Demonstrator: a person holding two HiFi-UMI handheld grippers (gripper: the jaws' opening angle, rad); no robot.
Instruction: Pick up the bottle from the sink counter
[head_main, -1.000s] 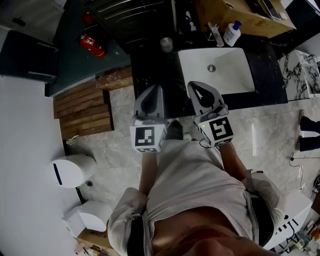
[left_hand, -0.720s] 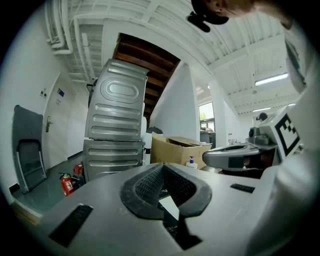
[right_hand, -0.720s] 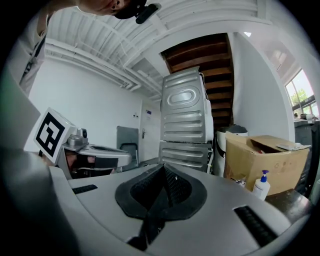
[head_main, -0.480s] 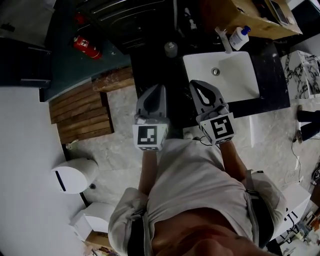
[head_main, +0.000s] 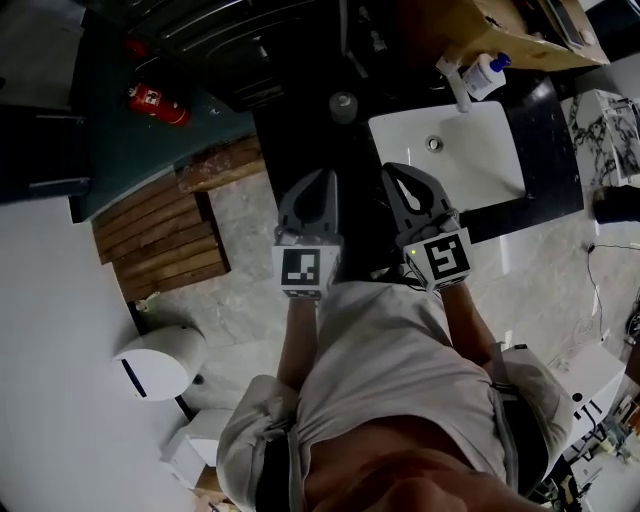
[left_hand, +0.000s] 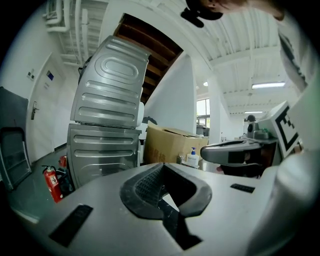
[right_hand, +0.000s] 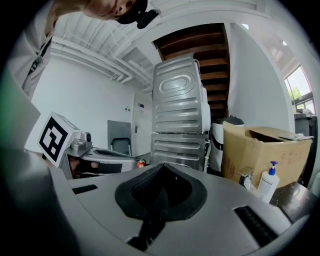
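Both sets of jaws are clenched with nothing in them. Left gripper (head_main: 322, 178) and right gripper (head_main: 393, 172) hang by the counter's (head_main: 300, 140) near edge. Bottle (head_main: 487, 75) stands at the far edge, behind the sink's (head_main: 470, 165) far right corner, just beside the faucet (head_main: 455, 85), box (head_main: 500, 25) behind it. Risk: going in shut, or clipping the faucet, tips it into the basin. Counter dark, probably polished stone. Floor (head_main: 250, 290) is pale tile, fire extinguisher (head_main: 155, 105) off left.

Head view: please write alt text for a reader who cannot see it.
From above, a person holds the left gripper and the right gripper, jaws shut and empty, before a dark counter with a white sink. A white bottle with a blue cap stands behind the sink.
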